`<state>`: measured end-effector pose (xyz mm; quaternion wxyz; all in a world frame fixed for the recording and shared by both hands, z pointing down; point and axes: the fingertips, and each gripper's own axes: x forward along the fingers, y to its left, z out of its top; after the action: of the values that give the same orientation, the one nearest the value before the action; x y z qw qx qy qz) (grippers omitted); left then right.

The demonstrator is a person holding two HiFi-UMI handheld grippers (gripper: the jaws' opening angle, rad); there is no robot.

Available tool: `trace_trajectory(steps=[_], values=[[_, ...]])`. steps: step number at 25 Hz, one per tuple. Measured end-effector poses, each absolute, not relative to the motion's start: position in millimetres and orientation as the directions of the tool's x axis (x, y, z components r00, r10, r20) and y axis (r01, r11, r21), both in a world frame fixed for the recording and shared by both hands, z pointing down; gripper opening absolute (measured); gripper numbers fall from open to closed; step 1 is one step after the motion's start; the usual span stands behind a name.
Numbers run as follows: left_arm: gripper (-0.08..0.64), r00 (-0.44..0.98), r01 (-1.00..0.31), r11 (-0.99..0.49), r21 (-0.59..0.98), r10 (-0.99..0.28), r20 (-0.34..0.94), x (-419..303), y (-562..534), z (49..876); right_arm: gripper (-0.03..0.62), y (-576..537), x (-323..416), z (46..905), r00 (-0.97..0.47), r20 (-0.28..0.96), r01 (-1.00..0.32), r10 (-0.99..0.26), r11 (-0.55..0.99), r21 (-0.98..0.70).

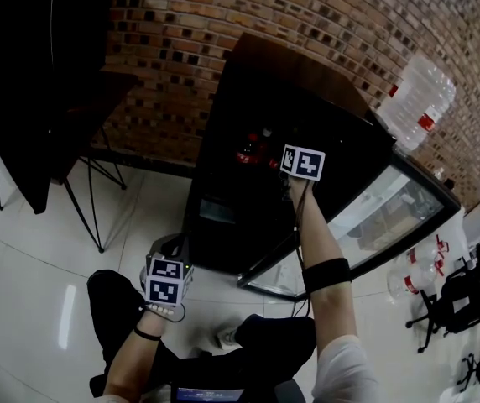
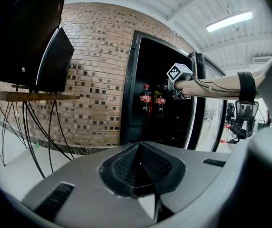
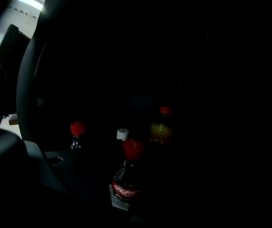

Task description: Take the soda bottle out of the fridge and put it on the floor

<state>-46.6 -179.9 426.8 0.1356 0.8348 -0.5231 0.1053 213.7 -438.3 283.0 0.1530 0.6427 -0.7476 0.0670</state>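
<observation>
Inside the dark fridge [image 1: 223,191], its door [image 1: 383,208] swung open, we log the right gripper [image 1: 275,161] reaching onto a shelf. The soda bottle [image 3: 126,177], red cap and red label, stands upright close before its camera, with 3 more behind: red-capped bottle [image 3: 77,136], white-capped bottle [image 3: 122,134], yellowish bottle [image 3: 161,127]. 1 jaw shows dimly just left of the soda bottle and the other is lost in the dark, so we cannot tell whether that claw grasps it; low over the white floor [image 1: 39,250], the left gripper [image 2: 138,167] hangs clenched, jaws together on nothing.
</observation>
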Motion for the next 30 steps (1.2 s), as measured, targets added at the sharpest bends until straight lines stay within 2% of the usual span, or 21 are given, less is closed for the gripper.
trace_trajectory(steps=[10,15,20,30], values=[[0.002,0.459,-0.887,-0.446,0.118,-0.832,0.312,-33,-177,424,0.167,-353,179,253,-0.281,0.294,-0.923,-0.914,0.341,0.179],[0.002,0.472,-0.880,-0.461,0.114,-0.823,0.316,-23,-179,430,0.167,-289,154,282,-0.385,0.305,-0.884,-0.871,0.443,0.151],[0.002,0.474,-0.878,-0.463,0.117,-0.815,0.333,-18,-180,443,0.167,-244,135,373,-0.458,0.388,-0.849,-0.800,0.523,0.076],[0.002,0.444,-0.894,-0.428,0.133,-0.803,0.399,-31,-191,494,0.164,-212,91,622,-0.481,0.590,-0.794,-0.649,0.608,0.021]])
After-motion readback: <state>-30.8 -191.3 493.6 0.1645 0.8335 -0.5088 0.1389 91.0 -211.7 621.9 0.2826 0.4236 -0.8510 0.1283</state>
